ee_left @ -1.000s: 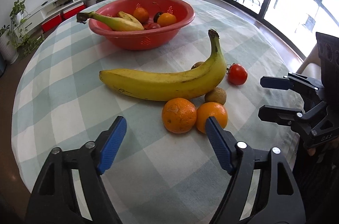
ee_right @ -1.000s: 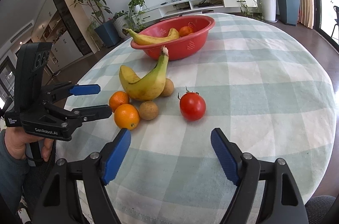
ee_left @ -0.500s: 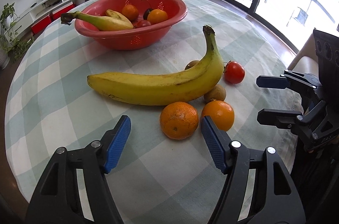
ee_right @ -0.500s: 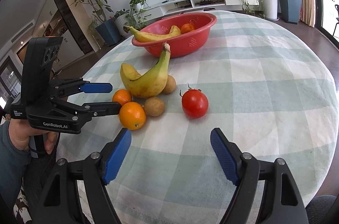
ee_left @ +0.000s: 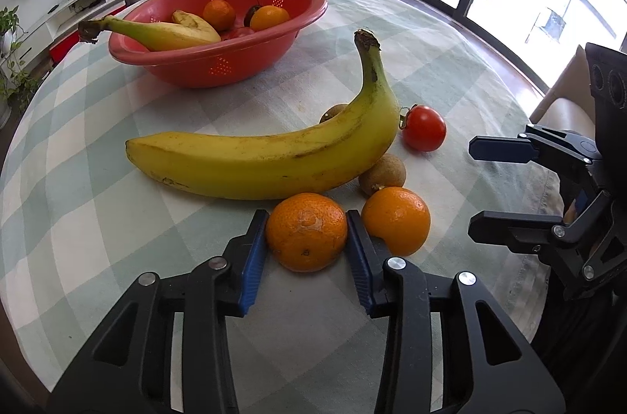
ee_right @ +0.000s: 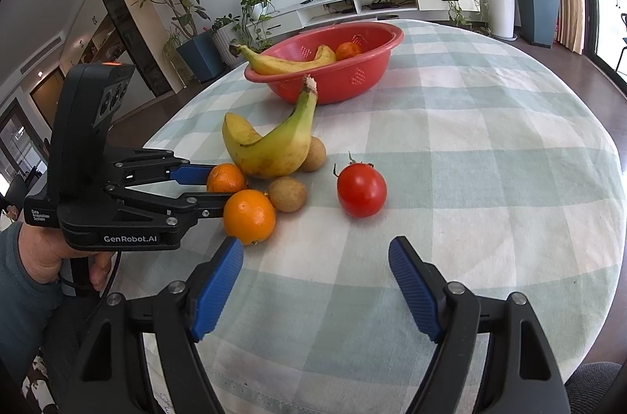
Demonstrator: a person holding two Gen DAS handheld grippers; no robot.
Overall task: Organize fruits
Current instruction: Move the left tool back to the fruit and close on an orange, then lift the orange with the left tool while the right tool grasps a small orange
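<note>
We see the left hand-held gripper [ee_left: 307,243] clamping a mandarin [ee_left: 307,232] on the worktop [ee_left: 98,202], its far pad partly hidden. The banana [ee_left: 274,159] crowds it; right hand-held gripper [ee_right: 315,290] spread wide.

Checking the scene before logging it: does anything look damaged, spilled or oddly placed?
Nothing spilled or damaged. The only oddity: the basket's banana sticks its stem out over the red basket rim. Loose fruit lies clustered on the tablecloth, with the left hand-held gripper closed around an orange.
</note>
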